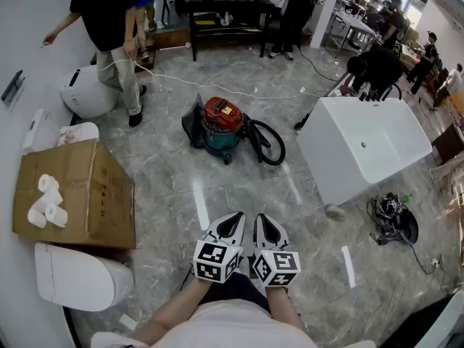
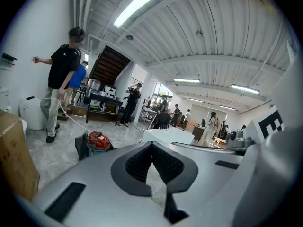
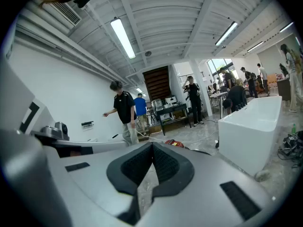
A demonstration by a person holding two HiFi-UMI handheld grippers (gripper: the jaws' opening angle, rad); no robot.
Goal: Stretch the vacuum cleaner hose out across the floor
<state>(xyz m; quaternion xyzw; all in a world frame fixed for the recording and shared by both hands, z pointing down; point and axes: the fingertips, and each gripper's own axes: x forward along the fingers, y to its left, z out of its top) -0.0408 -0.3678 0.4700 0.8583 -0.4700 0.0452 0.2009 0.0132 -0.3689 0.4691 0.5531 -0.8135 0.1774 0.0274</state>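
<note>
While the left gripper (image 1: 233, 222) and right gripper (image 1: 263, 223) are hovering closed and empty, the vacuum cleaner (image 1: 221, 124) and its hose (image 1: 278, 138) are sitting well ahead.

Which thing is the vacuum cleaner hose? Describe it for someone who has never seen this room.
Start at the big white bathtub on the grey floor; left of it stands a vacuum cleaner with a red top. The hose is the thick black tube looped at its bathtub side, unlike the thin white cord lying farther off.
</note>
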